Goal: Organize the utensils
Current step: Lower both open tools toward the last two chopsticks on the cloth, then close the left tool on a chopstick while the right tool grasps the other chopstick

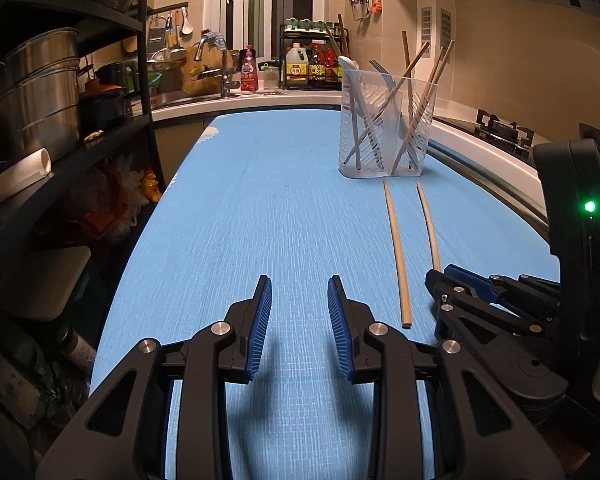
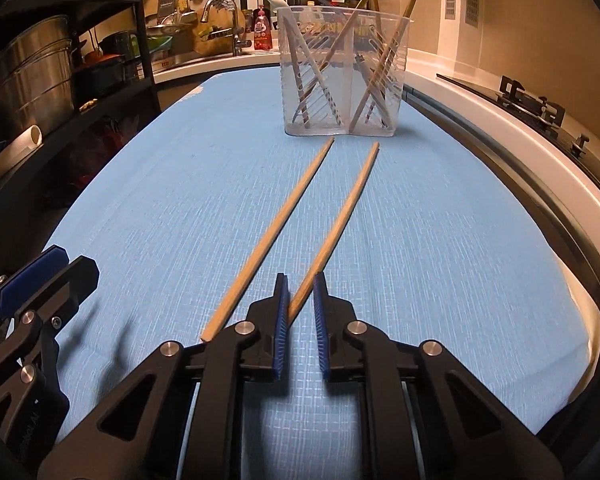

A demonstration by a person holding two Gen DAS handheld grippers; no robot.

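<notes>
Two wooden chopsticks lie side by side on the blue cloth (image 2: 160, 200), pointing at a clear plastic utensil holder (image 2: 342, 80) (image 1: 388, 128). The holder stands upright with several chopsticks, a fork and a white spoon in it. My right gripper (image 2: 300, 276) (image 1: 446, 274) is shut on the near end of the right chopstick (image 2: 340, 224) (image 1: 428, 220), which runs slantwise between its blue pads. The left chopstick (image 2: 276, 232) (image 1: 396, 256) lies free just beside that gripper. My left gripper (image 1: 298, 280) (image 2: 48, 268) stands open over bare cloth, left of both chopsticks.
A dark shelf rack with steel pots (image 1: 40, 92) runs along the left edge of the table. A sink and faucet (image 1: 224, 76) sit at the back, with bottles beside them. A white counter with a gas stove (image 1: 504, 128) borders the right side.
</notes>
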